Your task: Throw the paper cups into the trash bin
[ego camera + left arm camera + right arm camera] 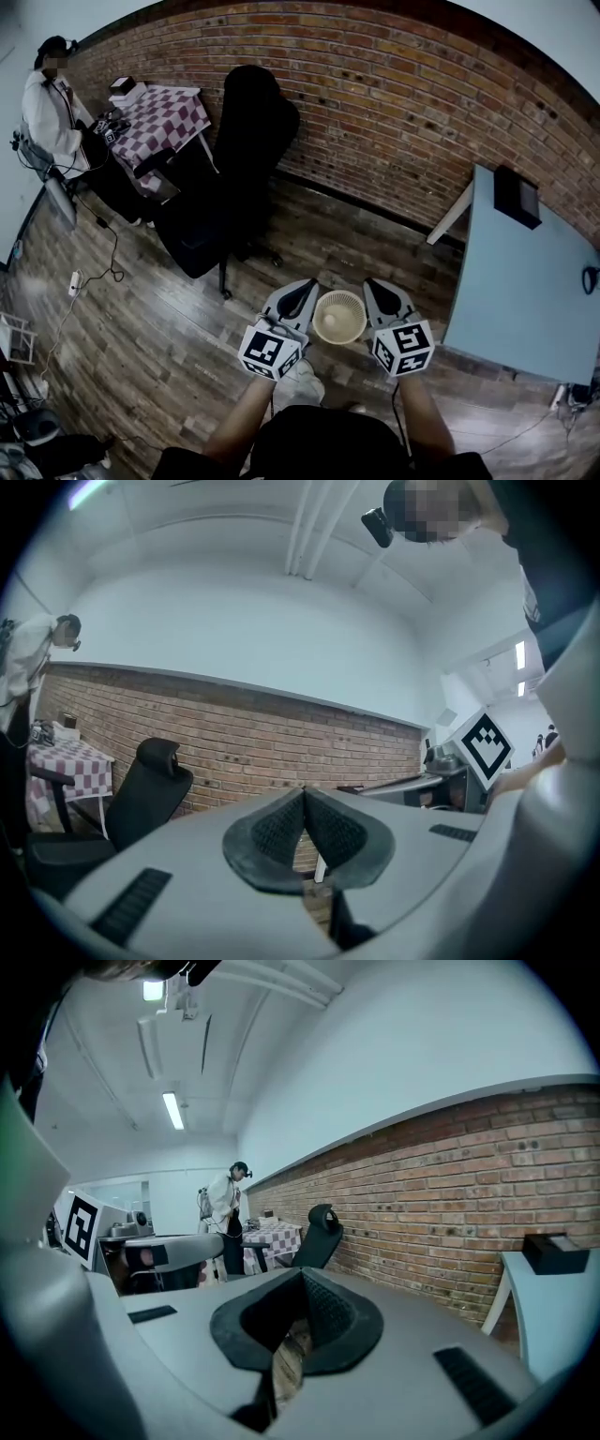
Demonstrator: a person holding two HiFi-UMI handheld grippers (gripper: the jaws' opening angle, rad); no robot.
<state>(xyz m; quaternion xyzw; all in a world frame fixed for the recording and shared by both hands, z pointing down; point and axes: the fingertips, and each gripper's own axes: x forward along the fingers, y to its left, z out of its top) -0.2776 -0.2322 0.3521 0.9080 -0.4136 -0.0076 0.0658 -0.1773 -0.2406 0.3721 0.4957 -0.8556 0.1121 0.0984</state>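
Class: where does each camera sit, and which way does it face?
Head view: on the person's head, looking down at the bin; left gripper, right gripper and forearms show.
Left gripper view: on the left gripper, facing the brick wall; its shut jaws show.
Right gripper view: on the right gripper, looking along that wall.
Shared: black chair.

Grey left gripper and right gripper, black ribbed pads, black-and-white square-marker cubes, dark top

Blk chair ctr-left by brick wall; checkered desk + person upper left; pale desk w/ blk box right.
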